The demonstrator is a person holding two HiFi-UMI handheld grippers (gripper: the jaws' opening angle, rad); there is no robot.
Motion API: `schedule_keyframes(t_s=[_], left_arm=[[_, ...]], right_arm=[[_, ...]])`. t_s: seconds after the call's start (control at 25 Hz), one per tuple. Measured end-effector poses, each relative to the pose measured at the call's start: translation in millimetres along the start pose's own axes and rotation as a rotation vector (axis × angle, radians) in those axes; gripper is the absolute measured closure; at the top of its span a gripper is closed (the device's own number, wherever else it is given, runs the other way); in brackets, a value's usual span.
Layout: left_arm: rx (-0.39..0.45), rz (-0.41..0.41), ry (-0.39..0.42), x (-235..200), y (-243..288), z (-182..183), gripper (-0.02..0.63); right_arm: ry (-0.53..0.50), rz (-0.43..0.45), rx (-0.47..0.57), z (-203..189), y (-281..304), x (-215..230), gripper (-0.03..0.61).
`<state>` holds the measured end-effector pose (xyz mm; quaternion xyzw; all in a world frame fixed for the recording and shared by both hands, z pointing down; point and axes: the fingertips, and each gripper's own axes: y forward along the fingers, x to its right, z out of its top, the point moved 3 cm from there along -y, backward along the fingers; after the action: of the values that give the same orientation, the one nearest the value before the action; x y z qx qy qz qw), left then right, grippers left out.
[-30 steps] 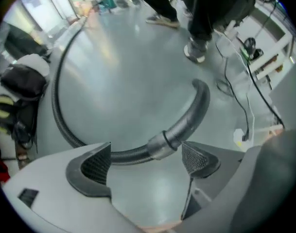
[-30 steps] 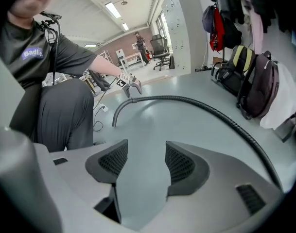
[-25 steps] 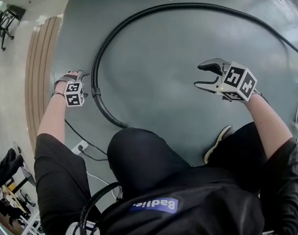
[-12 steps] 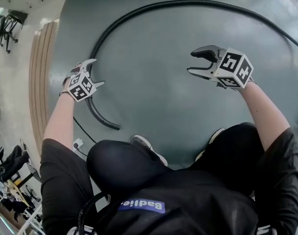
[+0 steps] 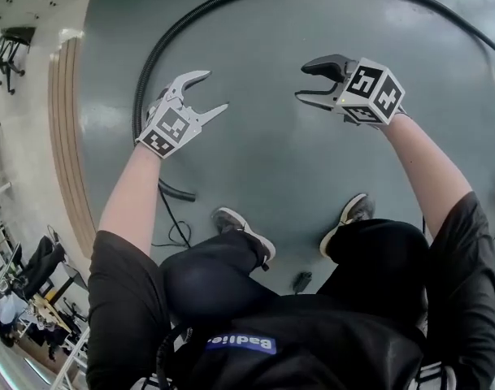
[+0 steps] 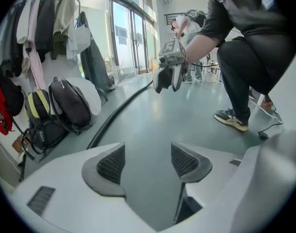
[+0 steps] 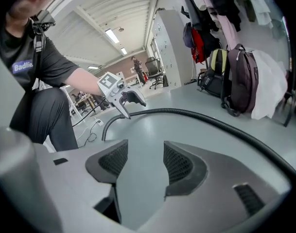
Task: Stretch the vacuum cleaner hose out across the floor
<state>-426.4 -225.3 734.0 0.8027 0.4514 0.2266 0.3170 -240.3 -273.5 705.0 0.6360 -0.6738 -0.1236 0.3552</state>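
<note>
Over the smooth grey floor [image 5: 263, 169], inside the curve of the black ribbed vacuum cleaner hose [image 5: 154, 55], my left gripper [image 5: 214, 92] (jaws just narrowing on nothing) and right gripper [image 5: 302, 82] (parted, empty) hang free; I judge I am between grasps, the hose not yet stretched.

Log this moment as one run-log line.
left gripper: open, empty, jaws just been closing partway | right gripper: open, empty | hose: curved on floor, unheld | task: hose not yet stretched
</note>
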Motion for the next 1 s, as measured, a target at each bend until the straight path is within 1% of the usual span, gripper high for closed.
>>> schedule_keyframes(t_s=[0.04, 0.08, 0.16, 0.24, 0.32, 0.4, 0.44, 0.48, 0.52, 0.56, 0.6, 0.68, 0.76, 0.84, 0.88, 1.0], left_arm=[[0.028, 0.004, 0.005, 0, -11, 13, 0.325], [0.058, 0.01, 0.01, -1, -27, 26, 0.339], [0.119, 0.028, 0.022, -4, -68, 55, 0.391], [0.196, 0.063, 0.017, -12, -116, 93, 0.412], [0.302, 0.119, -0.022, -29, -165, 149, 0.44], [0.454, 0.159, -0.087, -41, -209, 223, 0.471], [0.538, 0.158, -0.125, -40, -228, 263, 0.483], [0.604, 0.146, -0.168, -32, -246, 301, 0.494], [0.647, 0.126, -0.21, -19, -265, 335, 0.5], [0.668, 0.103, -0.244, -2, -283, 366, 0.508], [0.671, 0.081, -0.265, 16, -299, 393, 0.517], [0.66, 0.047, -0.299, 52, -329, 442, 0.538], [0.661, 0.032, -0.359, 87, -364, 493, 0.544], [0.659, 0.034, -0.412, 119, -405, 539, 0.548], [0.661, 0.043, -0.426, 131, -426, 560, 0.558], [0.676, 0.083, -0.424, 157, -484, 606, 0.572]], right_arm=[[0.014, 0.002, 0.007, 8, -1, -6, 0.347], [0.022, 0.005, 0.019, 21, -3, -16, 0.347], [0.011, 0.01, 0.052, 54, -12, -40, 0.347], [-0.003, -0.004, 0.098, 94, -32, -59, 0.347], [-0.002, -0.032, 0.165, 145, -72, -67, 0.347], [-0.005, -0.063, 0.221, 200, -127, -72, 0.347], [-0.007, -0.077, 0.241, 224, -157, -78, 0.347], [-0.002, -0.088, 0.26, 244, -189, -89, 0.347], [0.01, -0.096, 0.282, 261, -220, -106, 0.347], [0.026, -0.103, 0.305, 276, -252, -125, 0.347], [0.045, -0.112, 0.328, 290, -284, -145, 0.347], [0.091, -0.133, 0.377, 311, -345, -182, 0.348], [0.152, -0.145, 0.426, 327, -400, -221, 0.35], [0.203, -0.134, 0.47, 342, -448, -269, 0.368], [0.208, -0.13, 0.485, 352, -468, -294, 0.381], [0.168, -0.131, 0.511, 376, -513, -371, 0.414]])
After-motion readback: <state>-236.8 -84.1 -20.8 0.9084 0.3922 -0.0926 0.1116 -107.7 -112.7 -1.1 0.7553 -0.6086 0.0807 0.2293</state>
